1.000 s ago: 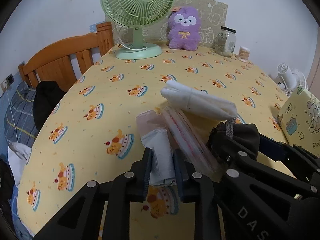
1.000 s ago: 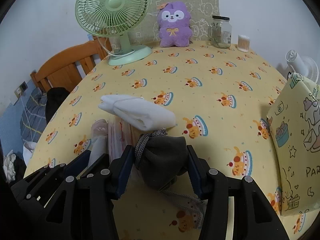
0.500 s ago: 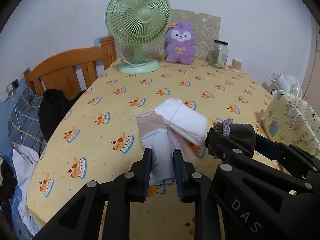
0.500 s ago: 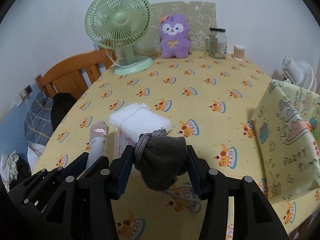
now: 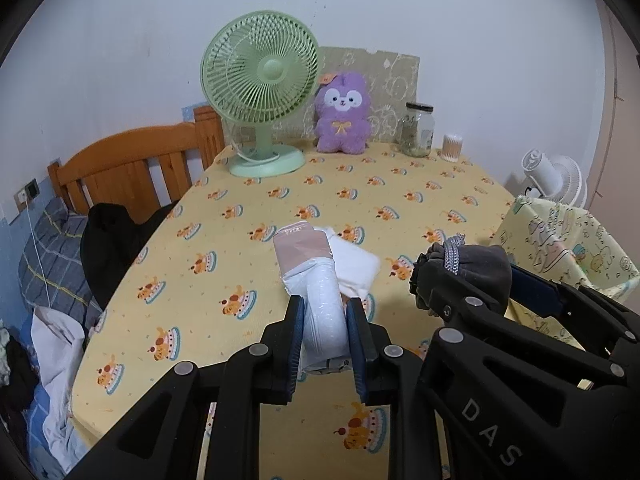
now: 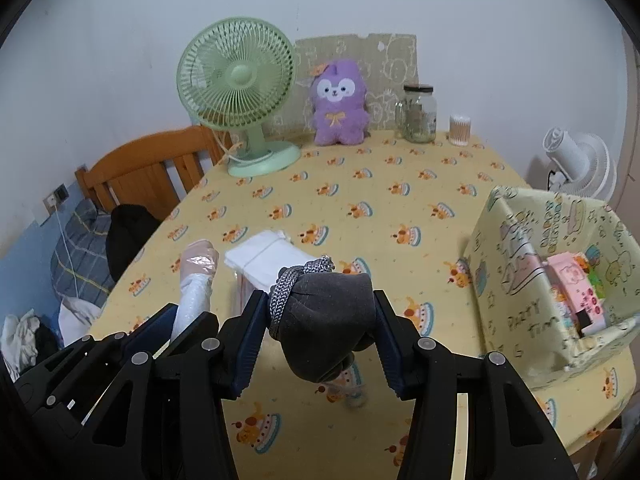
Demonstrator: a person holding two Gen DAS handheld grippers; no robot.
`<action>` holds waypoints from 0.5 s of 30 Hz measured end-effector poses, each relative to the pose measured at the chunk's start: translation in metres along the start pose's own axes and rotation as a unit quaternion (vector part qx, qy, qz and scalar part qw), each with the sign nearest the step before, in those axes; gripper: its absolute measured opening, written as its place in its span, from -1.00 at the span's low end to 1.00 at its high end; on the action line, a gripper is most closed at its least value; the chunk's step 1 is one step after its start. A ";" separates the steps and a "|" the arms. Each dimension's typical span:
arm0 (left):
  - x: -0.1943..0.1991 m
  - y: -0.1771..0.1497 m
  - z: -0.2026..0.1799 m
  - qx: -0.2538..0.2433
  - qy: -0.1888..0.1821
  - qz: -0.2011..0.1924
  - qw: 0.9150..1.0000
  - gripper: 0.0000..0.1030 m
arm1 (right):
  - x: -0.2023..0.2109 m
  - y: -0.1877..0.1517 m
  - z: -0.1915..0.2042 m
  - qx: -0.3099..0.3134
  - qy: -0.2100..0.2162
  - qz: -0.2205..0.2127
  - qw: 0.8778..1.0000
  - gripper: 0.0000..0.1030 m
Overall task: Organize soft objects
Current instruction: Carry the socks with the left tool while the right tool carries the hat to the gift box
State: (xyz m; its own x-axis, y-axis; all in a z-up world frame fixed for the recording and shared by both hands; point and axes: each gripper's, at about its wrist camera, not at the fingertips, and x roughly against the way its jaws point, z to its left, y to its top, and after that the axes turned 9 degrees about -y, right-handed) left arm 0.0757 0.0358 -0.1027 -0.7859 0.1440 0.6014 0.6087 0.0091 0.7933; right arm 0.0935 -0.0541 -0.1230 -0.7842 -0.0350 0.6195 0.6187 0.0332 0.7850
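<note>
Above the table's near edge, my left gripper (image 5: 323, 332) clamps a white plastic roll (image 5: 316, 292), my right gripper (image 6: 320, 330) a grey pouch (image 6: 328, 320); neither is yet in the fabric bin (image 6: 520, 280) at the right edge.

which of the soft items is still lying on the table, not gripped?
The folded white cloth. It lies flat on the tablecloth, while the plastic-wrapped roll sits in the left gripper and the grey drawstring pouch in the right gripper.
</note>
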 end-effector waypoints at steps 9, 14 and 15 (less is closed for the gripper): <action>0.021 0.008 -0.013 -0.011 -0.008 -0.021 1.000 -0.60 | 0.027 0.008 -0.008 -0.006 -0.004 -0.026 1.000 0.06; 0.030 0.018 -0.020 -0.013 -0.016 -0.034 0.999 -0.60 | 0.040 0.016 -0.013 -0.004 -0.013 -0.040 0.999 0.06; 0.031 0.020 -0.022 -0.014 -0.017 -0.036 0.999 -0.60 | 0.042 0.018 -0.014 -0.004 -0.015 -0.044 0.999 0.06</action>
State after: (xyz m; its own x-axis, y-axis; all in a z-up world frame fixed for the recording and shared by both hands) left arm 0.0609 0.0192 -0.0659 -0.8229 0.1780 0.5396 0.5472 -0.0072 0.8369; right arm 0.0719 -0.0688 -0.0826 -0.8361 -0.0079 0.5485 0.5482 0.0231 0.8360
